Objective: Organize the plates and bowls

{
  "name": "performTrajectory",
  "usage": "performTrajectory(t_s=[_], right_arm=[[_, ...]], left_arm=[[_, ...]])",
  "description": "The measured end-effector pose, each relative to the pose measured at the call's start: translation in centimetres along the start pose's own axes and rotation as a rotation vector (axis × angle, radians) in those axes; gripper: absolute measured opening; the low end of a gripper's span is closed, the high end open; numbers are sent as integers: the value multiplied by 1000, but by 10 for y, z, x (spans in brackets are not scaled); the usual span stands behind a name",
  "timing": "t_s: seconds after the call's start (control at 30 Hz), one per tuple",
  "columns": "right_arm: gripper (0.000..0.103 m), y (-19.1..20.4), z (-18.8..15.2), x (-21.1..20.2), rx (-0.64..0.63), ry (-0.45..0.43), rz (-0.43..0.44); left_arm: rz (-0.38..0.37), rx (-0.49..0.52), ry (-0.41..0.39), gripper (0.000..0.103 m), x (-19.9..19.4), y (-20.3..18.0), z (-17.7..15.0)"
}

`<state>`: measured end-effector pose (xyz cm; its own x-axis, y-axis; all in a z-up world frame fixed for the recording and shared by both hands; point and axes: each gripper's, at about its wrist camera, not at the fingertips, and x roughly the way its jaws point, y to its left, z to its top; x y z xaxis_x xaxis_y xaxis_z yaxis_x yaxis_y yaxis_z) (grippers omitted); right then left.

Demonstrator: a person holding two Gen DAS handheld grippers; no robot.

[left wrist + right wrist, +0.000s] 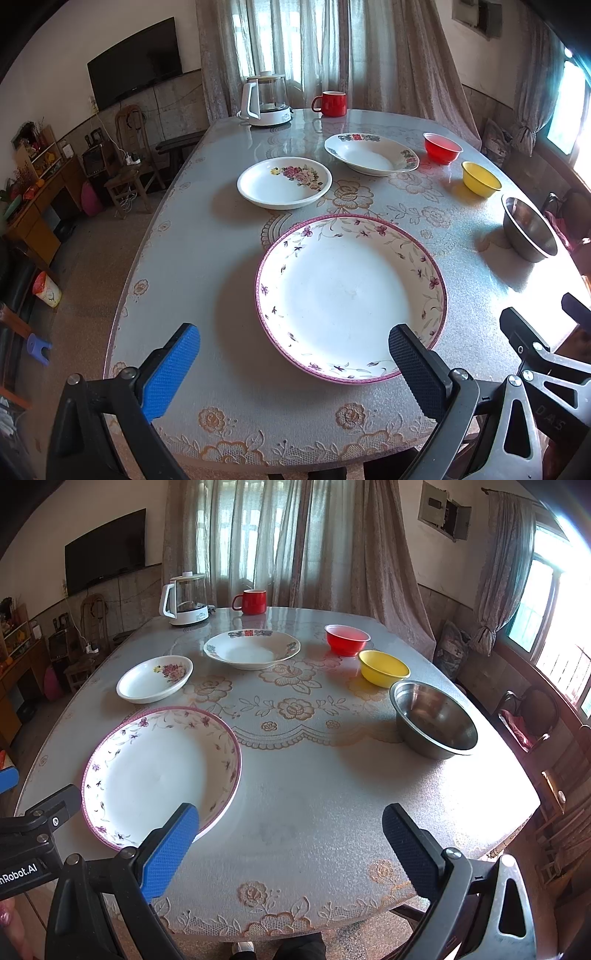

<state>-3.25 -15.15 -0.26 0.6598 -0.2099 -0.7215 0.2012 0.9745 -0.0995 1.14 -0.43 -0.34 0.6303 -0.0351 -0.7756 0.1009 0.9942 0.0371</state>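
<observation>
A large plate with a purple floral rim (351,295) (159,771) lies nearest the front edge. Behind it sit a smaller white plate with a rose print (284,181) (155,678) and a deep white plate with a patterned rim (371,153) (252,648). To the right stand a red bowl (442,147) (346,638), a yellow bowl (481,178) (384,667) and a steel bowl (529,229) (434,719). My left gripper (295,363) hangs open above the table's front edge, its black finger over the large plate's near rim. My right gripper (291,843) is open over bare tablecloth, right of that plate.
The oval table (317,797) has a lace-pattern cover. At its far end stand a glass kettle (267,98) (186,600) and a red mug (330,103) (252,601). Curtains hang behind. Chairs stand at the right (524,716), a cabinet (33,206) at the left.
</observation>
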Motion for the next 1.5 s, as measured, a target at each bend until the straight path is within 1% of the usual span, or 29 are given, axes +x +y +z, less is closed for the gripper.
performTrajectory(t_s=[0.1, 0.2, 0.33, 0.43, 0.53, 0.63, 0.7, 0.73, 0.77, 0.8, 0.87, 0.93, 0.97, 1.03, 1.07, 1.13, 1.2, 1.27, 1.3, 1.33, 1.37, 1.5], right_arm=[[101, 1, 1, 2, 0, 2, 2], [101, 1, 3, 3, 3, 1, 24], [101, -3, 7, 6, 18, -2, 74], [102, -7, 10, 12, 31, 10, 114], [102, -7, 13, 22, 15, 32, 171], [102, -3, 16, 35, -32, 63, 202], [103, -2, 18, 48, -48, 117, 248], [103, -2, 18, 55, -52, 149, 270], [103, -1, 19, 60, -59, 170, 273], [103, 0, 20, 65, -76, 179, 267], [102, 4, 24, 71, -122, 184, 258], [99, 7, 30, 78, -153, 183, 264], [94, 8, 34, 83, -162, 190, 270], [85, 10, 39, 97, -170, 227, 295], [83, 11, 41, 105, -169, 247, 312], [73, 12, 44, 118, -169, 276, 334], [68, 14, 46, 128, -180, 289, 359], [64, 18, 48, 137, -199, 299, 385], [62, 20, 49, 140, -207, 303, 393], [61, 21, 50, 143, -217, 306, 408], [60, 22, 51, 146, -225, 310, 419], [47, 24, 54, 156, -237, 336, 473]], left_arm=[[0, -13, 8, 103, 3, 3, 2], [-31, -40, 25, 103, 7, 10, 3], [-44, -81, 35, 103, 13, 20, 5], [-29, -86, 30, 103, 16, 25, 8], [-59, -97, 29, 103, 22, 32, 12], [-109, -139, 71, 103, 35, 42, 15], [-123, -176, 123, 103, 46, 48, 17], [-122, -195, 150, 103, 52, 51, 17], [-116, -209, 173, 103, 58, 54, 17], [-99, -221, 188, 103, 63, 57, 18], [-59, -230, 194, 103, 70, 62, 20], [-39, -210, 216, 103, 77, 65, 22], [-26, -205, 225, 103, 80, 66, 22], [-34, -199, 239, 103, 87, 68, 23], [-32, -198, 242, 103, 89, 68, 23], [-34, -200, 235, 103, 94, 69, 24], [-37, -211, 239, 101, 98, 70, 24], [-47, -214, 238, 92, 103, 70, 25], [-57, -213, 244, 83, 105, 69, 24], [-69, -210, 252, 78, 109, 66, 25], [-75, -206, 256, 75, 110, 65, 24], [-84, -181, 256, 64, 114, 56, 23]])
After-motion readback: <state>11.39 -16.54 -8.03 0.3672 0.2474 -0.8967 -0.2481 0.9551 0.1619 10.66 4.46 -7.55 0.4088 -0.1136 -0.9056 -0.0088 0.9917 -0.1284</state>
